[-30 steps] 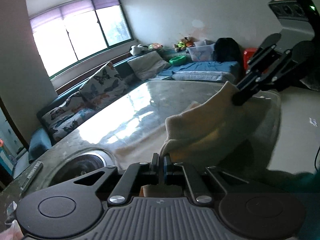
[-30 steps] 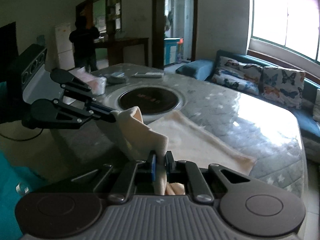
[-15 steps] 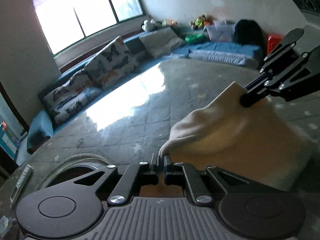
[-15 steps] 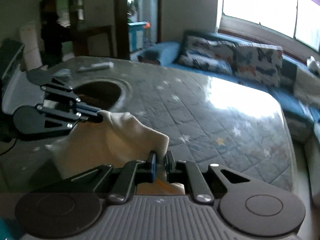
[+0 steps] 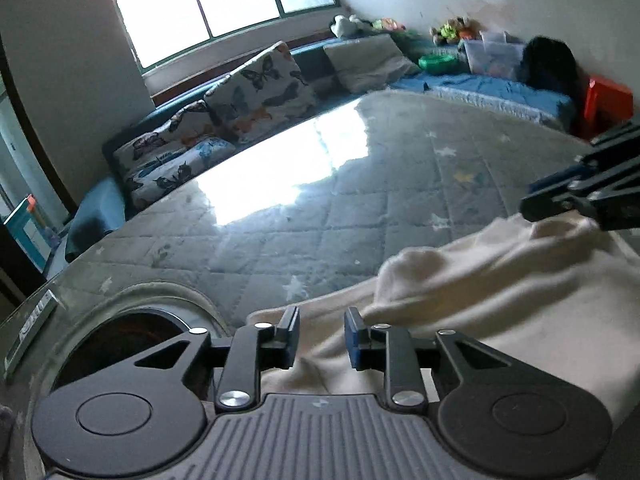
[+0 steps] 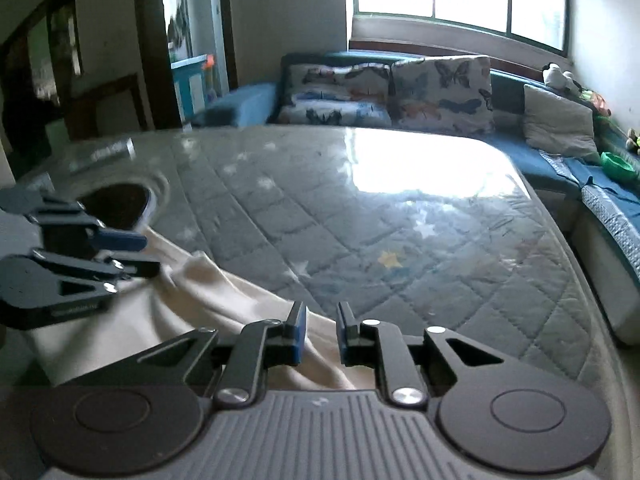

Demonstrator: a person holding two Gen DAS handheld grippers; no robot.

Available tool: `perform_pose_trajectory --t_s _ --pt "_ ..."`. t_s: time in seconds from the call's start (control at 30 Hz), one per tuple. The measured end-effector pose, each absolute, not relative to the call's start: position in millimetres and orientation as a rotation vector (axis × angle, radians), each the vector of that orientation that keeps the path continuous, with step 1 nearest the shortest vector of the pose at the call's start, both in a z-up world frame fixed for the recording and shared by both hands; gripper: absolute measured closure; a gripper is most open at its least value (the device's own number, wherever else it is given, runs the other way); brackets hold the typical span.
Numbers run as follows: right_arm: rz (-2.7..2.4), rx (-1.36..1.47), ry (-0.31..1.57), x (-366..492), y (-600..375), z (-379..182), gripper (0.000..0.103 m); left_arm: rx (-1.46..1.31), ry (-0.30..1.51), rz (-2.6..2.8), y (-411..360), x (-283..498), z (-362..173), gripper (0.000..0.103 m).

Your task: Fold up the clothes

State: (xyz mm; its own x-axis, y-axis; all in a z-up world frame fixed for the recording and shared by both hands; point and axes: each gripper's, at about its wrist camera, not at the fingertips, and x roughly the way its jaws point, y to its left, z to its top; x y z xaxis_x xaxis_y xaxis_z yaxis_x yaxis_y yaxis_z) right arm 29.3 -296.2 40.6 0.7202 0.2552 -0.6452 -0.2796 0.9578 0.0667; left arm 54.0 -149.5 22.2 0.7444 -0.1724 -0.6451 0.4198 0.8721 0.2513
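A cream garment [image 5: 500, 292] lies folded over on the quilted grey table [image 5: 360, 200], with a raised fold near its top edge. My left gripper [image 5: 322, 334] is open just above the garment's near edge, holding nothing. My right gripper [image 6: 319, 330] is open too, over the garment [image 6: 208, 300] at the table's near side. Each gripper shows in the other's view: the right one [image 5: 560, 200] at the right edge, the left one [image 6: 128, 252] at the left.
A round dark inset [image 5: 128, 340] is set in the table left of the garment; it also shows in the right wrist view [image 6: 116, 204]. A remote [image 6: 108, 152] lies at the far left. Butterfly cushions [image 5: 256, 92] on a blue sofa line the far side.
Both grippers carried the garment's corners forward over the table, lowered them and opened. The cloth now lies released on the table, folded over itself.
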Motion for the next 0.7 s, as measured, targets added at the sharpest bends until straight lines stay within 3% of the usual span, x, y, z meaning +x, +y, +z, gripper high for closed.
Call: perform_pose_trajectory --t_s 0.23,0.7 --pt "0.417 -0.03 0.747 15.6 -277.1 38.6 0.088 0.346 0.626 -0.433 -152.4 36.8 45.6 0.076" --pt "0.376 -0.068 0.71 5.2 -275.3 34.5 0.087 0.315 0.721 -0.474 -177.0 59.9 23.2 0.075"
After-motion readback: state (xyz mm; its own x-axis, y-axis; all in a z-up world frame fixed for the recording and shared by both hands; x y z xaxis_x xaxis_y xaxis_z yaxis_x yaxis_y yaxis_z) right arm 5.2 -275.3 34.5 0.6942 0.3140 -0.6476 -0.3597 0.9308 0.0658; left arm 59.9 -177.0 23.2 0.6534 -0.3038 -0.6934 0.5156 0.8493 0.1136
